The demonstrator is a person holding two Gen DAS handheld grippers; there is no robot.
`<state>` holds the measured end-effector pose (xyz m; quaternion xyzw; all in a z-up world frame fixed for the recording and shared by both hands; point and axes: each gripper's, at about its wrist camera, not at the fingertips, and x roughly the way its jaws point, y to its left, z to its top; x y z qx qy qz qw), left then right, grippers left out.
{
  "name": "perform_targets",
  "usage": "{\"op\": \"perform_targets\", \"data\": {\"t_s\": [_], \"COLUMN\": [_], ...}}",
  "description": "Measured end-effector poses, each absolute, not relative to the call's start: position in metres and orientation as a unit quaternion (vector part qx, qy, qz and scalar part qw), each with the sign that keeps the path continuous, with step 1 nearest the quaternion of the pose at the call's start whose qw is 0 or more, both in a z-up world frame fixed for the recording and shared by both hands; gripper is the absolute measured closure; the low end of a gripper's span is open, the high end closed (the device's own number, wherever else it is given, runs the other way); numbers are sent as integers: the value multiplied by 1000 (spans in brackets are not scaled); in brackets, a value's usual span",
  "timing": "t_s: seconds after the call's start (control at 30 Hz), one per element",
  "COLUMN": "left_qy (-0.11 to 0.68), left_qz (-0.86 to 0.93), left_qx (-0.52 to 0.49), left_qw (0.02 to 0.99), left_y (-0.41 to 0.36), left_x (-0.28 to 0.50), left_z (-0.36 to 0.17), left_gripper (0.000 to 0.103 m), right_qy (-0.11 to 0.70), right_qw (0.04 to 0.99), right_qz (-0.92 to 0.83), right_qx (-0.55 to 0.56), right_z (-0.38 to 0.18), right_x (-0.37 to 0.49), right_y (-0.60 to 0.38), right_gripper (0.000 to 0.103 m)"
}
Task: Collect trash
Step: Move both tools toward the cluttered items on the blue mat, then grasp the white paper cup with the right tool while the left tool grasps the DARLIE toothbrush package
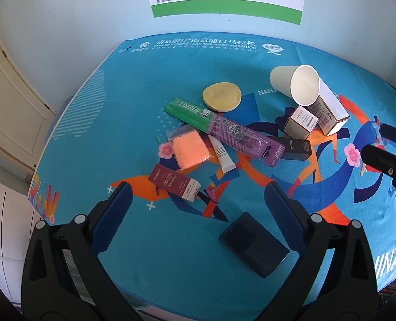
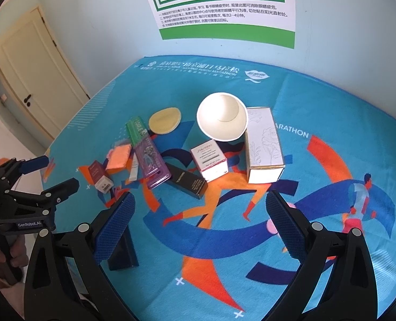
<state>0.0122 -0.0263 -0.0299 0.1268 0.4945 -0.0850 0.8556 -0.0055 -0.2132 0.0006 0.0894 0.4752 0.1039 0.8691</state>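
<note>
Nothing looks collected yet: all the trash lies on the blue cloth (image 1: 144, 254), and no bin shows in either view. The left gripper (image 1: 198, 200) and right gripper (image 2: 200, 208) both hover with jaws spread wide and empty. A paper cup (image 2: 220, 120) lies tipped at the far right against a white box (image 2: 263, 147). Left of it sit the toothbrush pack (image 1: 224, 133), orange packet (image 1: 190, 151), tube (image 1: 223, 157) and maroon box (image 1: 175, 184). A black box (image 1: 254, 243) lies nearest.

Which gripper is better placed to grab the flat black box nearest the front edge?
Left. The left gripper is open almost directly over the flat black box; the right gripper sits further right.
</note>
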Motion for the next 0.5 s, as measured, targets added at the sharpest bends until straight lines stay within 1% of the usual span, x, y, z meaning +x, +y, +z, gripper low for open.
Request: {"op": "perform_targets", "data": {"t_s": [0.37, 0.5], "left_qy": [503, 518], "left_qz": [-109, -115], "left_qx": [141, 137], "left_qw": [846, 836], "left_y": [-58, -68], "left_x": [54, 72], "left_z": [-40, -49], "left_gripper": [6, 6], "right_qy": [469, 473], "right_qw": [877, 876], "right_qz": [82, 76], "right_qx": [65, 51], "right_z": [-3, -9], "right_x": [35, 53], "right_y": [-237, -243], "right_gripper": [6, 6]}}
